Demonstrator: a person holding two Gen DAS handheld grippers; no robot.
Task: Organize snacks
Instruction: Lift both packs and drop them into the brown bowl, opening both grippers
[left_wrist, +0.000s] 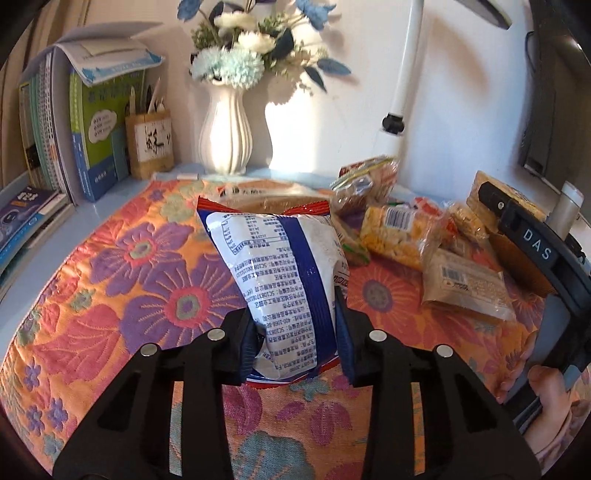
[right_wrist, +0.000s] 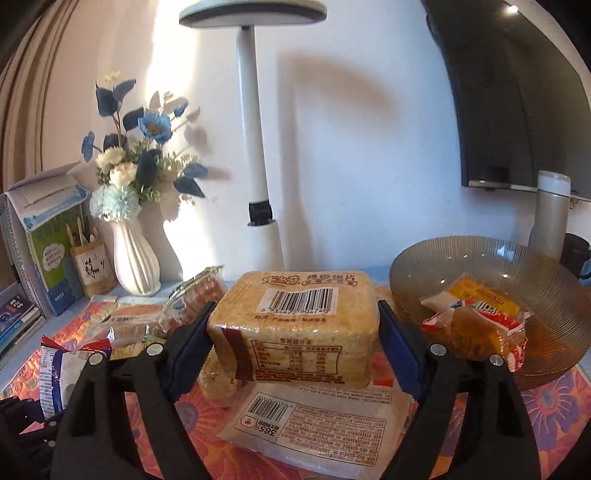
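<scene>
Now, far on my left, I see books standing by the wall, then a pen cup and a white vase with blue and white flowers. My left tool is clamped on a blue and white snack bag; its two pads squeeze the bottom of the bag, and the bag stands up tall above the flowery cloth on the desk. Just to the right of that bag lies a pile of snack packs on the cloth. Past the pile, my right tool is clamped on a tan cracker pack, with a pad pressed on each side. That pack is held up off the desk, with its barcode facing me. Under it a flat clear pack lies on the cloth. A white lamp pole stands behind. Farthest right sits a ribbed glass bowl, and a few wrapped snacks already lie inside it. A pale bottle stands behind the bowl.
</scene>
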